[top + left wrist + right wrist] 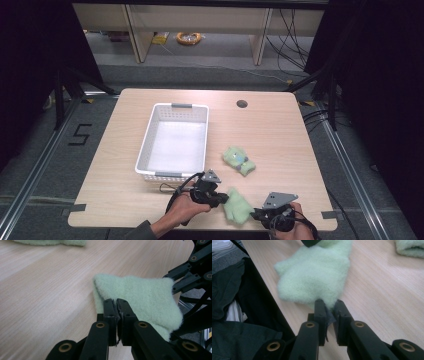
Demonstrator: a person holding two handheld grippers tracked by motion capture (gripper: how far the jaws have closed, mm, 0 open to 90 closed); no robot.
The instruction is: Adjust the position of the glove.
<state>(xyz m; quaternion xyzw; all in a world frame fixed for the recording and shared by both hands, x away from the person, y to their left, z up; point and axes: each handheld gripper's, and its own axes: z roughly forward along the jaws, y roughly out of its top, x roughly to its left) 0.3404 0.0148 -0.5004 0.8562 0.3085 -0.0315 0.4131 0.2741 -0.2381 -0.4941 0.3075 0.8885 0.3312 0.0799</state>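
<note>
Right gripper [256,214] at near table edge, jaws pinching near-right end of green cloth [237,204]; thin fold caught between tips. Left gripper [222,198] just left of cloth, jaws pressed together on its left edge. Cloth stretched between the two, near edge of table [280,135], probably lifted slightly, hard to tell. Second green cloth [238,159] lies apart, farther right of centre. White basket [174,142] far left, empty.
</note>
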